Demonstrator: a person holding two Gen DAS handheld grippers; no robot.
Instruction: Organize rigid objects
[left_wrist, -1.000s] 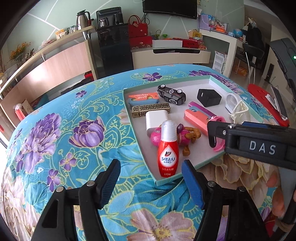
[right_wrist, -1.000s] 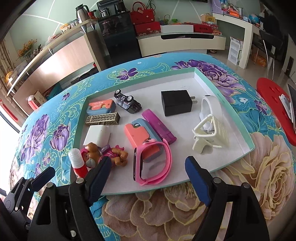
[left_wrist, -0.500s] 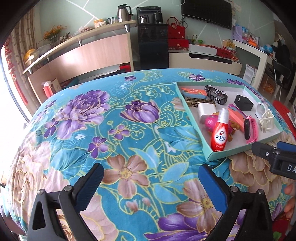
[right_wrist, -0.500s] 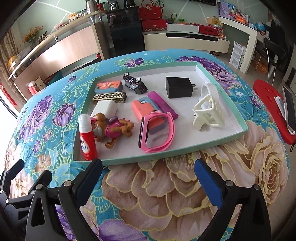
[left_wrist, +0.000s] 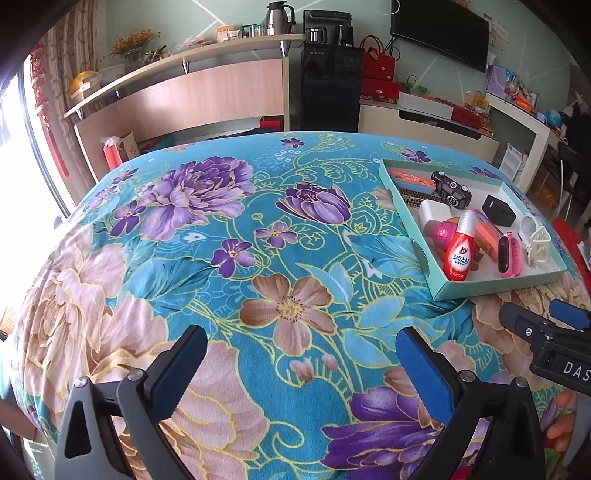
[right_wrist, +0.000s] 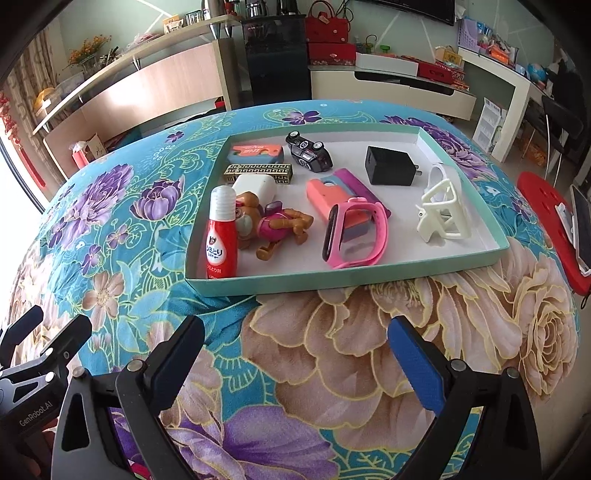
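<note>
A shallow green tray rests on the floral tablecloth and holds several small items. A red bottle stands upright in its near left corner, beside a toy dog and a pink watch. A black toy car, a black charger and a white clip lie further in. My right gripper hangs open over the cloth in front of the tray, with nothing between its fingers. My left gripper is open and empty too, well left of the tray.
The round table's cloth stretches wide to the left of the tray. A red stool with a phone on it stands at the right. Shelves, a black cabinet and a desk line the room behind.
Both grippers have drawn back from the tray and opened wider. The left one swung off to the left, leaving the red bottle standing in the tray's corner.
</note>
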